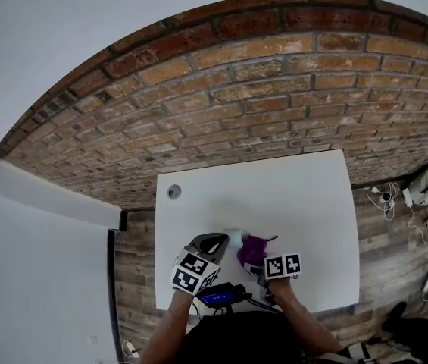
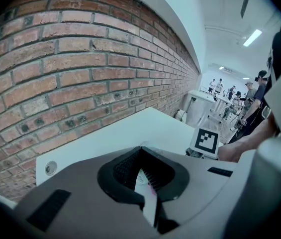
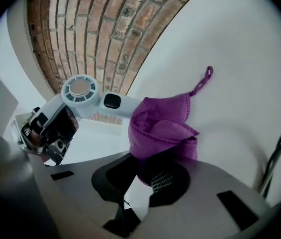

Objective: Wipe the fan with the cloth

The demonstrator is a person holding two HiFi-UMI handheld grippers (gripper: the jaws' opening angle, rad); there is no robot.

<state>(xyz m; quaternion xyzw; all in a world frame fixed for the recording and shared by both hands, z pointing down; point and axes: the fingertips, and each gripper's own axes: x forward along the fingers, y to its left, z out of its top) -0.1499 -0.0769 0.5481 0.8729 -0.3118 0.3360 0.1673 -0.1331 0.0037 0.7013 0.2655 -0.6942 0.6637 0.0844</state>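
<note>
Within right gripper (image 3: 149, 179), purple cloth (image 3: 162, 131)

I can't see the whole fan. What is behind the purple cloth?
The fan reaches behind the purple cloth. Its round head and dark button show at the left; the cloth covers the far end of its handle.

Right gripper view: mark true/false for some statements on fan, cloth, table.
1. The right hand-held gripper grips a purple cloth. True.
2. The fan is black. False: it is white, with one dark button.
3. The table is white. True.
4. The cloth lies spread flat on the table. False: it is bunched up in the jaws.
</note>
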